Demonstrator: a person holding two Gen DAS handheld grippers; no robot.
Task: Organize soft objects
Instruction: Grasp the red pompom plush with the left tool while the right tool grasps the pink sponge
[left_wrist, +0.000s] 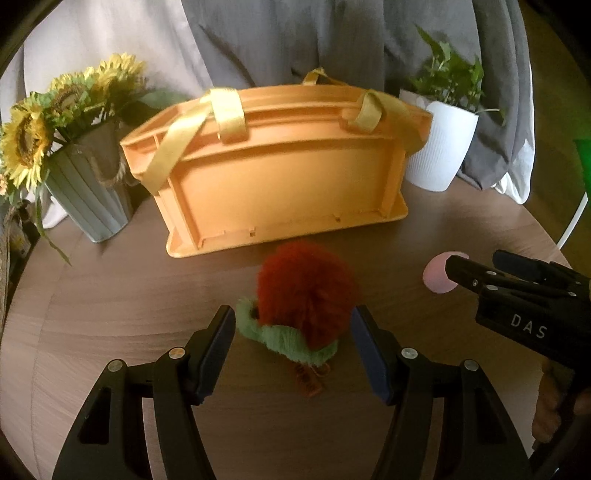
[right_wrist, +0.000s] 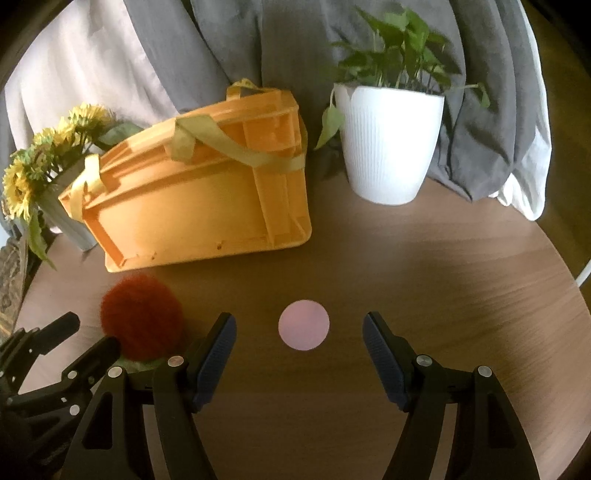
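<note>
Currently the left gripper (left_wrist: 293, 354) is sitting low over the table (left_wrist: 110, 314) with its jaws spread wide, straddling the plush (left_wrist: 299, 306): a red fuzzy ball on a green fuzzy base. Neither pad is touching it; there is a gap on each side. The plush is resting on the table just in front of the crate (left_wrist: 277, 177), an orange one with yellow straps, standing tilted toward the camera.

The right gripper (right_wrist: 299, 332) is also gaping, with the pink ball (right_wrist: 303, 325) lying on the table between its fingers (right_wrist: 218, 347), clear of both. The ball is sitting well apart from the crate (right_wrist: 207, 199) and to the right of the plush (right_wrist: 142, 321).

Sunflowers (left_wrist: 55, 114) in a grey pot are standing left of the crate, and a white planter (right_wrist: 388, 144) is standing to its right. Grey and white cloth (right_wrist: 258, 40) is hanging behind.
</note>
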